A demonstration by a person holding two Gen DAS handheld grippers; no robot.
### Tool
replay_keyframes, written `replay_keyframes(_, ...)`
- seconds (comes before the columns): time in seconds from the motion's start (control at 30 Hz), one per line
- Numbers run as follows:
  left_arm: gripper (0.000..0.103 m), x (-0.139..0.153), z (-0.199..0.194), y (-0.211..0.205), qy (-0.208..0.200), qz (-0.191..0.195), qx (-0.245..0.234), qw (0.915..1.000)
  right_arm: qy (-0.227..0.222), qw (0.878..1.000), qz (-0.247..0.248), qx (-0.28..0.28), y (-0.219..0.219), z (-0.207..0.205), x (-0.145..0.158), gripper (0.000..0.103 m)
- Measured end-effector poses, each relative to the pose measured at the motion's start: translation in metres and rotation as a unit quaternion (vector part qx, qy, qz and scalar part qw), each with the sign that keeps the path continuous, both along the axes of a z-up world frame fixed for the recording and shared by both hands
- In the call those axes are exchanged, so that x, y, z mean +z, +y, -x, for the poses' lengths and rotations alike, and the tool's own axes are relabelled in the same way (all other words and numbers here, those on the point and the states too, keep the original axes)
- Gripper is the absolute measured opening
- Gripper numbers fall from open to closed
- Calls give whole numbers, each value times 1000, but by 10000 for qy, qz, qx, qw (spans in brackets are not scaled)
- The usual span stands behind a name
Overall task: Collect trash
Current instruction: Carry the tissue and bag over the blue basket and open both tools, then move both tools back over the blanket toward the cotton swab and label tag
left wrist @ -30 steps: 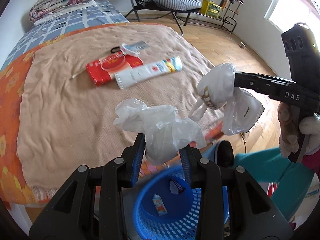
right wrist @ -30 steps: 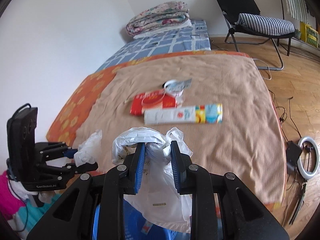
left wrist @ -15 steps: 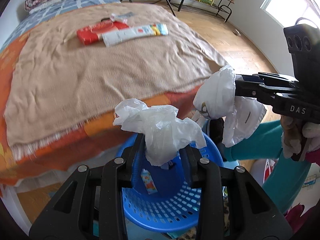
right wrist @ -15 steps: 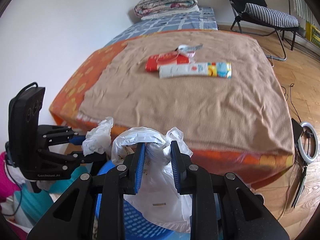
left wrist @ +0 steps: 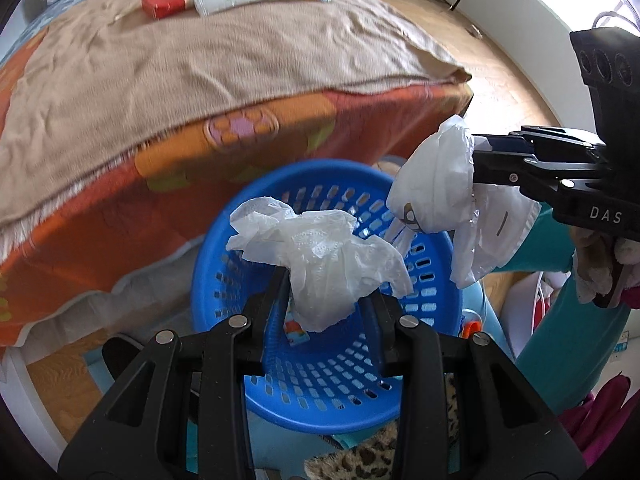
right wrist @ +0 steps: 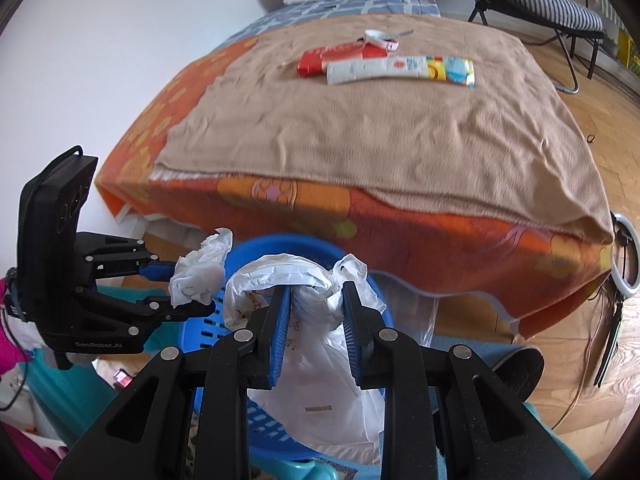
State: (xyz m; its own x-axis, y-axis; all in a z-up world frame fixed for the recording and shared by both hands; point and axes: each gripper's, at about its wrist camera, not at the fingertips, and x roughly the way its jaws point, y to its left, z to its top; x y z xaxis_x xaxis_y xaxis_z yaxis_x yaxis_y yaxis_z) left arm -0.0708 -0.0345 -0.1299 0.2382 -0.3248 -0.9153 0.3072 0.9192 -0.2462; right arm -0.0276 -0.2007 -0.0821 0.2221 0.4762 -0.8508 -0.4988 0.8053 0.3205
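Over blue basket | left claw pinching crumpled wrap | right claw, marked "DAS", pinching white bag

The round blue plastic basket with slotted walls stands open-topped on the floor, just beside the orange-patterned edge of the bed, which closes off its far side. Its mouth is partly covered by the crumpled clear plastic wrap in the left gripper and the white plastic bag hanging from the right gripper. A small colourful packet lies inside. The tan blanket is bare in front of a red box and a white tube.
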Motion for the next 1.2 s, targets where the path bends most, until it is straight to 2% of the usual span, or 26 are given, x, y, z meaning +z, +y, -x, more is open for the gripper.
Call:
replay_keyframes(0.5, 36, -19, 8, -4, 279, -149, -46, 9995, 280, 9990, 234, 267, 11, 16, -22, 26)
replay_keyframes(0.53, 38, -19, 8, -4, 287, -149, -42, 9995, 294, 9989, 246, 275, 12, 16, -23, 27)
replay_keyframes(0.6, 50, -20, 7, -4, 292, -162, -32, 9994, 314, 9987, 309, 275, 12, 16, -24, 30)
replay_keyframes(0.63, 50, -19, 8, -4, 282, -166, -29, 9995, 333, 9985, 342, 259, 12, 16, -25, 32)
replay_keyframes(0.83, 50, -21, 9, -3, 321, -205, -40, 9993, 386, 9985, 333, 174, 9, 13, -26, 34)
replay_keyframes(0.93, 50, -22, 9, -2, 336, -212, -33, 9992, 398, 9985, 340, 178, 9, 12, -26, 43)
replay_keyframes(1.2, 50, -18, 5, 1, 292, -197, 3, 9994, 320, 9988, 325, 157, 11, 10, -21, 43)
